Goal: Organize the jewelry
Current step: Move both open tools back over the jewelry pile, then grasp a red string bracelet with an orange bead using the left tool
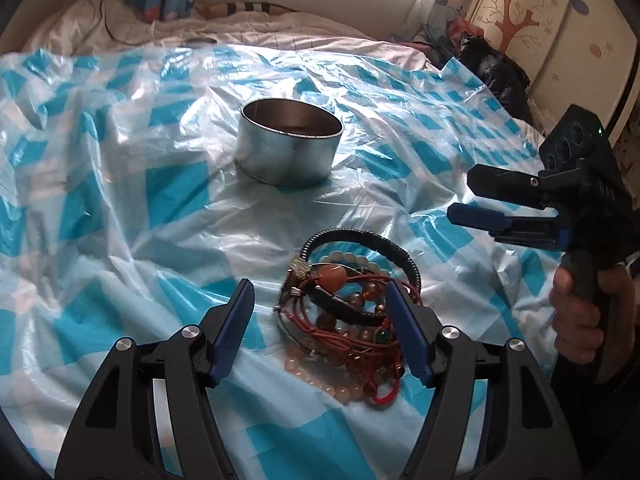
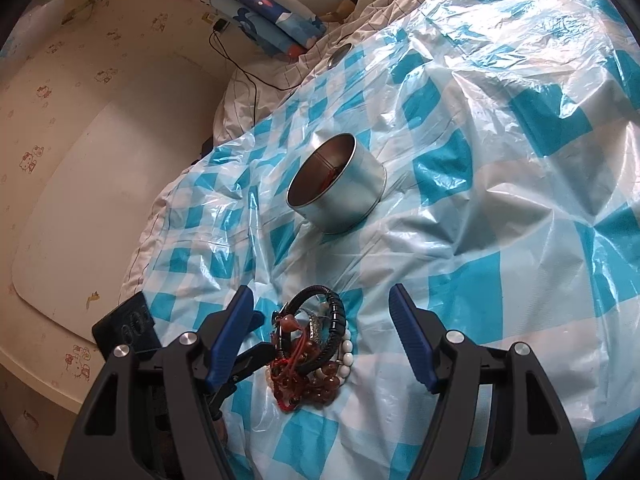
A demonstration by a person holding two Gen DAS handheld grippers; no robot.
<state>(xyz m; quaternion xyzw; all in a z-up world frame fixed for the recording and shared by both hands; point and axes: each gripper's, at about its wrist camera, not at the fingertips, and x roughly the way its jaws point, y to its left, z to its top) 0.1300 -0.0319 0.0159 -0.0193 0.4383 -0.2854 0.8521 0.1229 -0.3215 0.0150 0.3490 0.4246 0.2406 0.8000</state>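
Note:
A tangled pile of jewelry (image 1: 348,312) lies on the blue-and-white checked plastic sheet (image 1: 120,200): a black corded bracelet, red cords, amber and pale beads. My left gripper (image 1: 320,292) is open, its fingers on either side of the pile's near part. A round metal tin (image 1: 288,148) stands open beyond it, with something red inside, seen in the right wrist view (image 2: 336,184). My right gripper (image 2: 320,296) is open just above the pile (image 2: 312,356); it also shows in the left wrist view (image 1: 476,196) at the right, empty.
The sheet covers a bed with white bedding (image 1: 160,28). A blue patterned pillow (image 2: 264,20) and a black cable (image 2: 248,76) lie at the head. A small round lid (image 2: 340,56) rests near the pillow. A black bag (image 1: 500,72) sits at the bed's right edge.

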